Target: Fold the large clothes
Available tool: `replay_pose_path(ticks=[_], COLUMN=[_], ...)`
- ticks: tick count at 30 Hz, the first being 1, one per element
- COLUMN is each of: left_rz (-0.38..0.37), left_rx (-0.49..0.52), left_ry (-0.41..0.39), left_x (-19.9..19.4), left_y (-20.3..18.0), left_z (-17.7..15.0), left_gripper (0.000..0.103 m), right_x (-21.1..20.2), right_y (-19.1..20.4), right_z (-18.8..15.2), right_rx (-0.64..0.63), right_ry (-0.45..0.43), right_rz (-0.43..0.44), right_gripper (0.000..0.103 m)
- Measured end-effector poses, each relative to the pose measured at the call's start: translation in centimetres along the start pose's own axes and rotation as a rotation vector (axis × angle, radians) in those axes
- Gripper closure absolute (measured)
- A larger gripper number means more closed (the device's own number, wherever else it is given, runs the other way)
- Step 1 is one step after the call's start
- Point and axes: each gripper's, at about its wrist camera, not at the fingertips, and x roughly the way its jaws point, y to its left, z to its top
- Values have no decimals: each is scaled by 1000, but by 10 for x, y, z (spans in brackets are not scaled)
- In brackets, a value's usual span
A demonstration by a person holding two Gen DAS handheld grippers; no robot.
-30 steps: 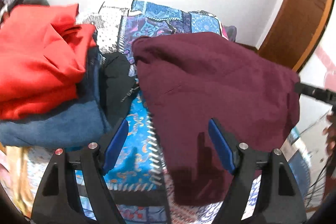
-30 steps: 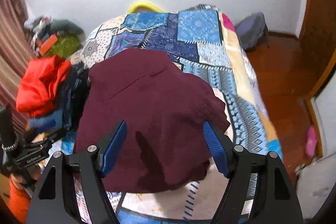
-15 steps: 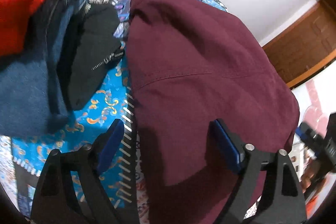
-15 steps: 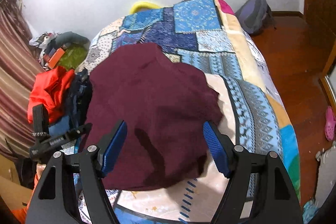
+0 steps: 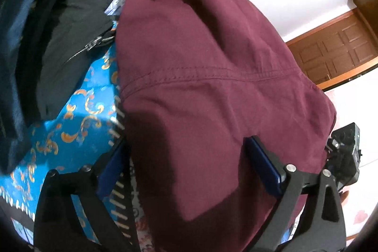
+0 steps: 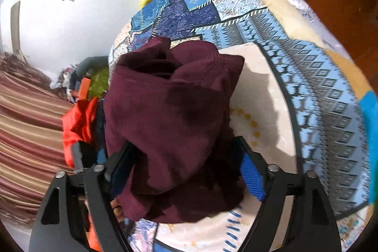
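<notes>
Maroon cotton garment [image 5: 212, 77], thick and stitched with a raised seam, lies heaped on the patchwork bedspread [image 6: 314, 77], its near hem reaching between the fingers of both my tools. My left tool [image 5: 186, 164] points along the bed with its blue pads spread wide apart, the cloth's near edge lying between them, nothing clamped. My right tool [image 6: 186, 169] is tilted down over the bunched pile, its pads also wide apart on either side of the folds. Right of the heap, a bare cream panel of the spread runs to the bed's edge. On the garment's other side, close against it, sit a black zipped jacket [image 5: 70, 39] and dark blue denim [image 5: 21, 23], with a crumpled orange-red garment [image 6: 80, 124] beyond. Farther off stand a white wall [image 6: 59, 23] and a brown panelled door [image 5: 335, 49].
</notes>
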Motion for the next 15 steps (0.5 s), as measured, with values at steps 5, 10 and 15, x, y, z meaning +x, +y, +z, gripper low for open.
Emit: replay_pose_path(ticks=[5,10,15], left_rz=[-26,-23,6], left_rx=[2,5,45], left_ry=[0,-23,-72], left_x=[10,12,-3], left_y=[-2,-6,-18], left_z=[13,14,7], left_gripper=[5,15,39], right_x=[6,8,9], right_y=[-2,0,5], right_z=[2,3,2], right_rx=[44,29,-17], right_ry=[6,-6,-2], right_rz=[69,88,72], right_gripper=[8,7,15])
